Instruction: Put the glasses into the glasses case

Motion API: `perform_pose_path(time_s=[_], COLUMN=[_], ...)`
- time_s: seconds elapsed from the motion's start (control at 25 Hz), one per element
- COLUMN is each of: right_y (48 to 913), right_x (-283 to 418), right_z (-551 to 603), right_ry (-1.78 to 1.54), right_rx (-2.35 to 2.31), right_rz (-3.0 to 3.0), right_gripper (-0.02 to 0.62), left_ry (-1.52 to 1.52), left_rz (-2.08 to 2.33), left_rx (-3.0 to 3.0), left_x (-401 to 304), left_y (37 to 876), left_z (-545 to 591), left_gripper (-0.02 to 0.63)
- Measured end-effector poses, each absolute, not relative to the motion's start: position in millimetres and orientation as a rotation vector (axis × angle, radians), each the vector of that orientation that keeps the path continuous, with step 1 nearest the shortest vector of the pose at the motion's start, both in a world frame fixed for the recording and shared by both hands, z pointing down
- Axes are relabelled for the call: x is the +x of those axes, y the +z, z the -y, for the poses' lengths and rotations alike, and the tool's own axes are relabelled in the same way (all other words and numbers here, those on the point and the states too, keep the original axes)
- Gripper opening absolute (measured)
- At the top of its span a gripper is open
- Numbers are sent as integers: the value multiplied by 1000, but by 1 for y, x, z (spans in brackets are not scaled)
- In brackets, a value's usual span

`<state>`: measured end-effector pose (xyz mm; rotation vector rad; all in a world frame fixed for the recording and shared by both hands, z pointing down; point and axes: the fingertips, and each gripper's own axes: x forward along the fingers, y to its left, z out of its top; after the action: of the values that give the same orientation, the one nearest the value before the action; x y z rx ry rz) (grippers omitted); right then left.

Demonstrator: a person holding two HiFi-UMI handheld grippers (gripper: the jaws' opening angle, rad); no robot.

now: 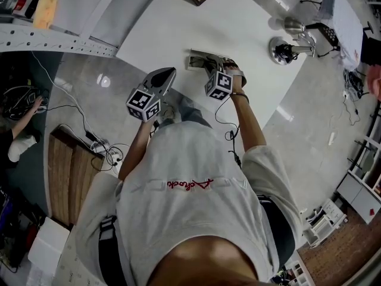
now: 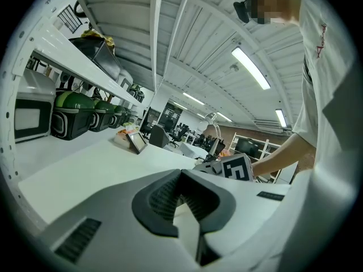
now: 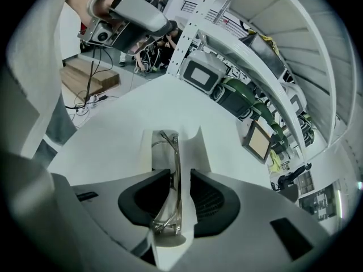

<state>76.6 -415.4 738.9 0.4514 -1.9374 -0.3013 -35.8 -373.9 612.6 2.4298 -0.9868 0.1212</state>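
Left tongs (image 2: 180, 173), closed on nothing, hover above the white surface (image 2: 85, 169). Right tongs (image 3: 180, 174) stand narrowly apart astride the glasses (image 3: 176, 152), which one pad partly hides. The glasses lie mid-frame in the open case (image 3: 197, 146), long axis pointing straight up-frame.

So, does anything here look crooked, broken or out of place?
Nothing stands out. The folded clear-framed glasses sit straight between the jaws of the right gripper, in line with the open white glasses case on the white table. Nothing looks spilled or broken.
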Motion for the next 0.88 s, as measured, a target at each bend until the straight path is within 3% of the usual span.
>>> perform_pose_path(time_s=[0.32,0.56,0.88], right_y=[711,694,681], right_x=[74,73,65], right_z=[407,391,355], right_ry=[-359,-417,-418], right_rx=[534,595,661], right_rz=[1938,1918,1923], right_gripper=[104,20,20], left_ry=[101,88,74], left_rz=[962,915,873], left_rx=[2480,2546,2595], left_x=[-31,-25,-23], left_y=[598,584,573], left_z=[366,353,326], left_gripper=[3,3,3])
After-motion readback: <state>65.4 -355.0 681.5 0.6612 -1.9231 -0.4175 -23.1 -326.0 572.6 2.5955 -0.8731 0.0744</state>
